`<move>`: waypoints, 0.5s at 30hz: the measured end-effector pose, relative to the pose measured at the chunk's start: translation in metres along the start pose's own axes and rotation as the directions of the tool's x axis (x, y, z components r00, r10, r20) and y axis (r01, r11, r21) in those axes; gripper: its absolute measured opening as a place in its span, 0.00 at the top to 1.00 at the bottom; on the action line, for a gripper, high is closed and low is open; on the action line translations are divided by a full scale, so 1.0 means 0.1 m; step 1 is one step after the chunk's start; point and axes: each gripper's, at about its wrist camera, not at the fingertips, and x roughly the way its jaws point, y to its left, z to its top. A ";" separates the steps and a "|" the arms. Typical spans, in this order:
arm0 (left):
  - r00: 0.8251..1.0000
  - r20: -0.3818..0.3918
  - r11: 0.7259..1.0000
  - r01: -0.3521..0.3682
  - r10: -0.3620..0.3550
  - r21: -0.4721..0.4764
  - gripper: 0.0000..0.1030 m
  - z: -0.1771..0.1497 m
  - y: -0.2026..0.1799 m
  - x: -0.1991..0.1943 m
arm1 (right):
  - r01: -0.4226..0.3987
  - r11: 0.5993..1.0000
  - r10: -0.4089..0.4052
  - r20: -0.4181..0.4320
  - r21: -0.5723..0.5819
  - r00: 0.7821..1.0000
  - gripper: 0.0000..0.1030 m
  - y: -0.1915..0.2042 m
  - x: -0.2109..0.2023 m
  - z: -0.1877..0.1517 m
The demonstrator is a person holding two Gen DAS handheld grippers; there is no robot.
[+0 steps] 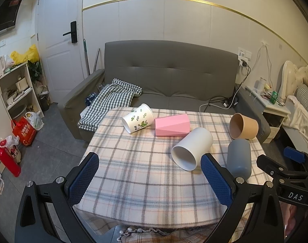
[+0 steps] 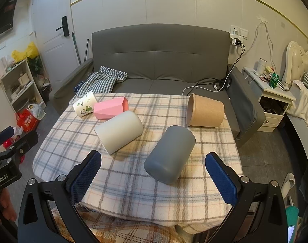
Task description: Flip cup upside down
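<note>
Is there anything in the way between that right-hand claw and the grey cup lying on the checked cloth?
Nothing visible. The right gripper is open, and the grey plastic cup lies on its side straight ahead on bare plaid tablecloth. The white cylindrical cup lies apart, to its left.

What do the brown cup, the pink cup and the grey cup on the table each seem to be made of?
Brown cup: likely kraft paper, matte and fibrous-looking, with a thin rolled rim.
Pink cup: probably moulded plastic, since its faceted sides are flat with crisp edges and an even matte colour.
Grey cup: plastic or possibly silicone, smooth and matte with a rounded base; its look leaves this open.
</note>
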 end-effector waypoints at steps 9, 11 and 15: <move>1.000 -0.003 1.000 0.000 0.000 0.001 0.00 0.00 0.00 0.00 | 0.000 1.000 0.000 0.000 0.003 1.000 0.00 0.00 0.00 0.00; 1.000 -0.003 1.000 -0.003 0.003 0.002 0.00 -0.09 -0.05 0.05 | 0.000 1.000 0.000 -0.001 0.002 1.000 0.00 0.00 0.01 0.01; 1.000 -0.006 1.000 -0.001 0.001 0.002 0.00 -0.15 -0.07 0.07 | -0.001 1.000 0.001 -0.003 0.005 1.000 0.00 0.00 0.01 0.01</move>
